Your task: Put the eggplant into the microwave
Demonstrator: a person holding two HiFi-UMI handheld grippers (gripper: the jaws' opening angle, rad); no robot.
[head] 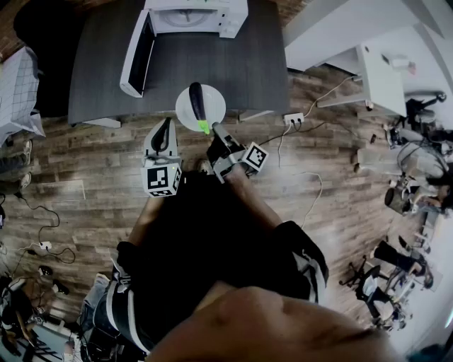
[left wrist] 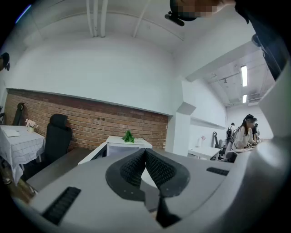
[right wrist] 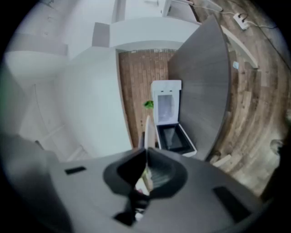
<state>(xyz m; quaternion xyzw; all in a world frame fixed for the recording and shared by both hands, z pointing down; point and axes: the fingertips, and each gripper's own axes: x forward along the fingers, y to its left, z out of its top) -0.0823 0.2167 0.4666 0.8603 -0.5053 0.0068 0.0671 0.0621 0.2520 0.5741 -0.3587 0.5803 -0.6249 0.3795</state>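
A dark purple eggplant [head: 197, 102] with a green stem lies on a round white plate [head: 200, 106] over the front edge of the dark table [head: 241, 63]. My right gripper [head: 216, 134] is shut on the plate's near rim. In the right gripper view the plate [right wrist: 147, 129] shows edge-on between the closed jaws of that gripper [right wrist: 146, 154]. The white microwave [head: 195, 14] stands at the table's far side, its door [head: 136, 53] swung open to the left. My left gripper [head: 164, 131] hangs just left of the plate, shut and holding nothing; it [left wrist: 145, 157] faces the microwave [left wrist: 122, 145].
A small green plant [left wrist: 128, 136] sits on top of the microwave. A black office chair [left wrist: 57, 136] and a white-clothed table [left wrist: 18, 141] stand to the left. White desks [head: 382, 71] and cables [head: 311, 120] lie on the wooden floor to the right. The person's legs fill the near foreground.
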